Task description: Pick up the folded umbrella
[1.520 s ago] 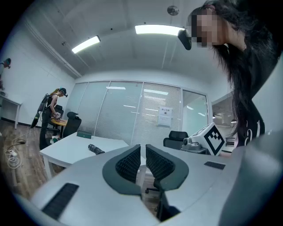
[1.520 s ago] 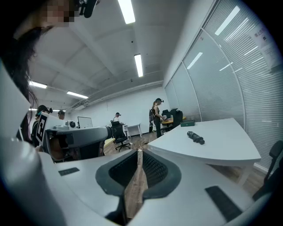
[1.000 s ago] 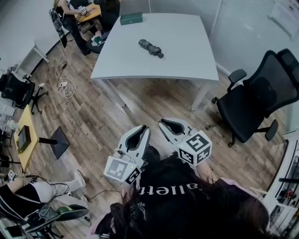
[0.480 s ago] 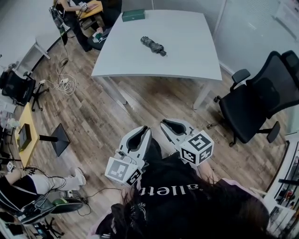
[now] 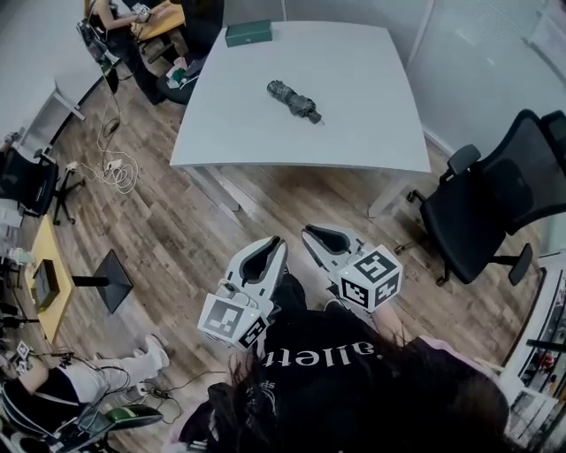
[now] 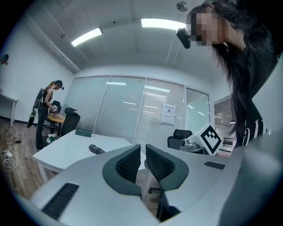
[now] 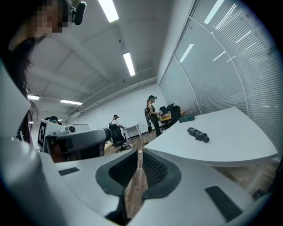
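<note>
The folded umbrella (image 5: 294, 100), dark and stubby, lies near the middle of the white table (image 5: 354, 133) at the far side of the head view. Both grippers hover over the wooden floor, well short of the table. My left gripper (image 5: 272, 246) and right gripper (image 5: 311, 234) point toward it side by side, each shut with nothing between the jaws. The left gripper view shows its jaws (image 6: 143, 146) closed, the umbrella (image 6: 96, 149) far off on the table (image 6: 66, 152). In the right gripper view the gripper (image 7: 139, 151) is shut, with the umbrella (image 7: 198, 134) ahead to the right.
A green box (image 5: 248, 34) sits at the table's far edge. A black office chair (image 5: 495, 203) stands at the right. Cables (image 5: 115, 168) and a black stand (image 5: 106, 279) lie on the floor at the left. People (image 5: 110, 13) work at a desk beyond the table.
The table and umbrella have drawn nearer and sit lower in the head view. Both grippers have advanced toward the table together, still shut.
</note>
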### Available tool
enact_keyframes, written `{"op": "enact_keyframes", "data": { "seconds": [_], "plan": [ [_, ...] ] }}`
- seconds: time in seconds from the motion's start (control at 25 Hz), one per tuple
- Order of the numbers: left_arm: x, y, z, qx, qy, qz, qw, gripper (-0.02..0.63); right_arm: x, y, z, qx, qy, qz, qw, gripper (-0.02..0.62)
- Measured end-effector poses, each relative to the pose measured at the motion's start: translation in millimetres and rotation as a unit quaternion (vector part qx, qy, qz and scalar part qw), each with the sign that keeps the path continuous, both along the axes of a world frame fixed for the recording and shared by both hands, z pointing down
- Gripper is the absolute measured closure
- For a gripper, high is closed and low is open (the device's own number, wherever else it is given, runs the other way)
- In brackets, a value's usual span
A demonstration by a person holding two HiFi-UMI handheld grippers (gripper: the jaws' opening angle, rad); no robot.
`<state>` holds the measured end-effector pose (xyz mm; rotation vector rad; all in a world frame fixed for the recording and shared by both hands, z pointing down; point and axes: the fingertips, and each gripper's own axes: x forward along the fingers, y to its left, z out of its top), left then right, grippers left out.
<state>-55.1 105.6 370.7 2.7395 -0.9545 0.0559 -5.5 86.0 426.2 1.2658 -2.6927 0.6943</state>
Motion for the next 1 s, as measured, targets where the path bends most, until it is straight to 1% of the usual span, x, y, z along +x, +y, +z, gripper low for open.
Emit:
{"op": "enact_keyframes", "data": {
  "seconds": [0.2,0.4,0.56,0.8,1.0],
  "plan": [
    [-15.9,-59.4,-2.7,-0.005,0.003,0.006,1.0000,0.551,-15.0,-50.6,1.3,-0.013,0.001,0.010,1.000,0.549],
    [-25.4,-101.4,0.2,-0.010,0.006,0.024,0.9996,0.551,-24.5,-91.6,5.8,-0.025,0.005,0.026,0.999,0.549],
    [-37.4,-134.0,-1.0,-0.007,0.010,0.032,0.9994,0.551,-36.1,-120.6,5.5,-0.025,0.010,0.033,0.999,0.549],
    [-59.0,-173.3,-1.6,0.000,0.014,0.047,0.9988,0.551,-55.8,-157.3,2.9,-0.019,0.015,0.049,0.999,0.549],
    [-69.8,-191.4,1.0,-0.001,0.016,0.066,0.9977,0.552,-69.3,-172.2,4.1,-0.020,0.018,0.065,0.998,0.548]
  ]
}}
